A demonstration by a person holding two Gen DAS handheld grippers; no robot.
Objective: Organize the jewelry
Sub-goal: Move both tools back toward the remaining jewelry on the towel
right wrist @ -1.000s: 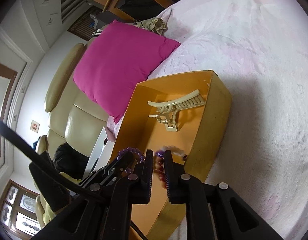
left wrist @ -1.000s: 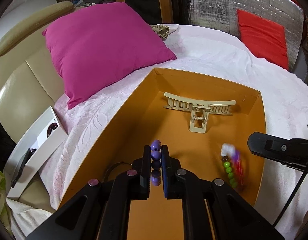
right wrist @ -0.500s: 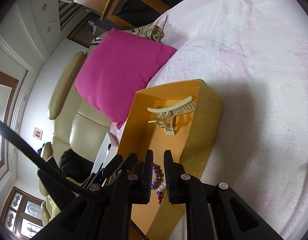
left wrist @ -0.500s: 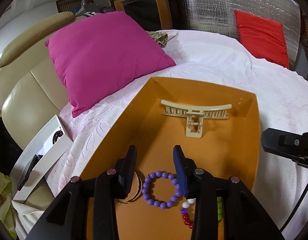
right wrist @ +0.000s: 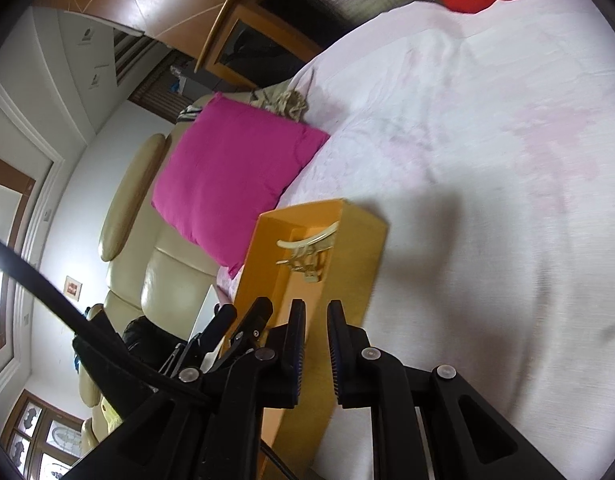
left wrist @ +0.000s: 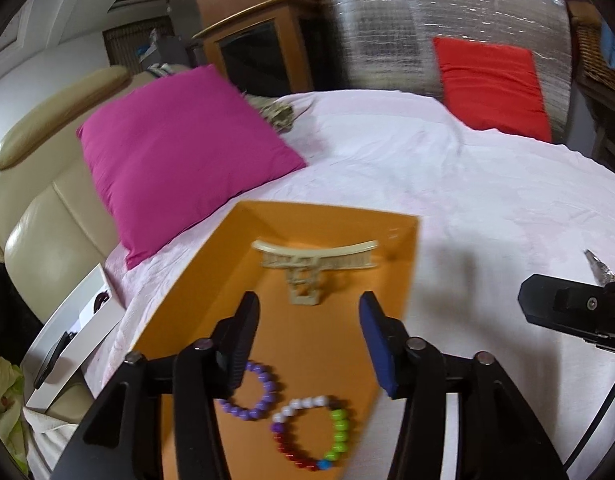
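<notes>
the left gripper (left wrist: pixel 307 320) hangs over the orange box (left wrist: pixel 211 276) at lower centre, its jaws opening with nothing between them. a purple bracelet (left wrist: pixel 251 394) and a multicoloured bracelet (left wrist: pixel 311 432) lie on the box floor, below a cream hair claw (left wrist: pixel 313 262). the right gripper (right wrist: pixel 314 320) shows a narrow gap, empty, jaws opening.

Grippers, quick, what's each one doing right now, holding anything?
Left gripper: jaws opening, nothing between them; the purple bracelet lies in the box.
Right gripper: jaws opening, narrow gap, nothing held.
</notes>
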